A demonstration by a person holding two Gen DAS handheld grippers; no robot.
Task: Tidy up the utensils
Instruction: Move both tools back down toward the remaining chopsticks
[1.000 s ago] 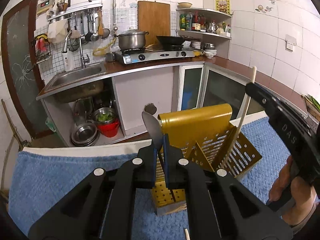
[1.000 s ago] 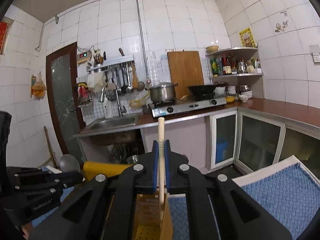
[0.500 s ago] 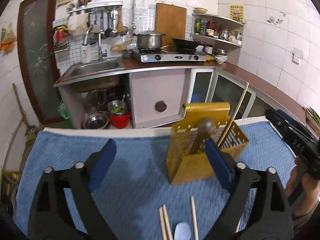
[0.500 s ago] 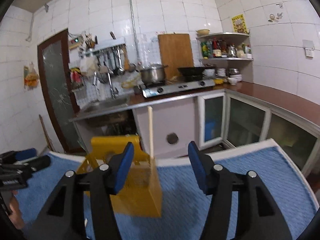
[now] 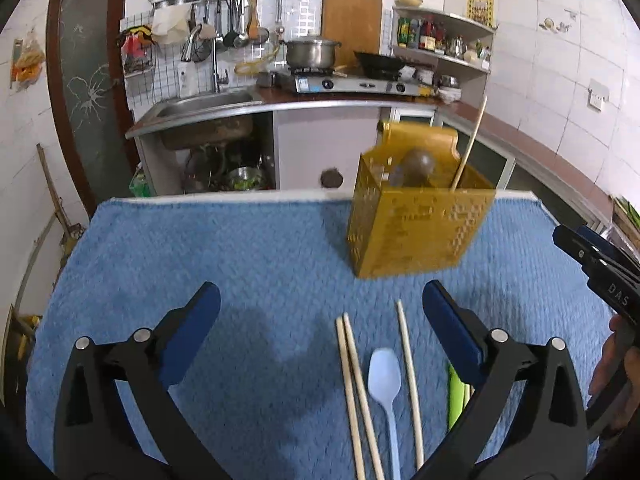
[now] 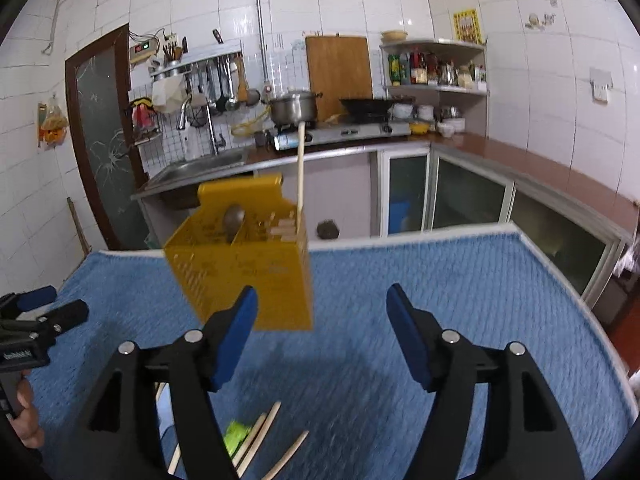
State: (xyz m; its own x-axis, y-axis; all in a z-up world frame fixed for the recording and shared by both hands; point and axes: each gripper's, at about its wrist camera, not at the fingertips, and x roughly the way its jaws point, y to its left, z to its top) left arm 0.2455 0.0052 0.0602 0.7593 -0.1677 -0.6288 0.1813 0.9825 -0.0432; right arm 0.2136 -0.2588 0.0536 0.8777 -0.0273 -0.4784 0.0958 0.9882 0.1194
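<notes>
On the blue towel (image 5: 224, 248) lie three chopsticks (image 5: 408, 380) and one spoon (image 5: 384, 376) — both grippers, left (image 5: 320, 320) and right (image 6: 320, 312), just opened, empty.

Even, fairly bright indoor light; glare on the white wall tiles (image 6: 352, 4). Soft shadows fall on the blue towel (image 5: 248, 336) under both views. Motion blur smears the yellow basket (image 5: 416, 232); fisheye bending and dark corners frame both pictures

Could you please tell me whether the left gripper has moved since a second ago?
Yes. The left gripper has pulled back from the yellow holder, leaving the spoon in it; its jaws have just been opening, with nothing between them.
</notes>
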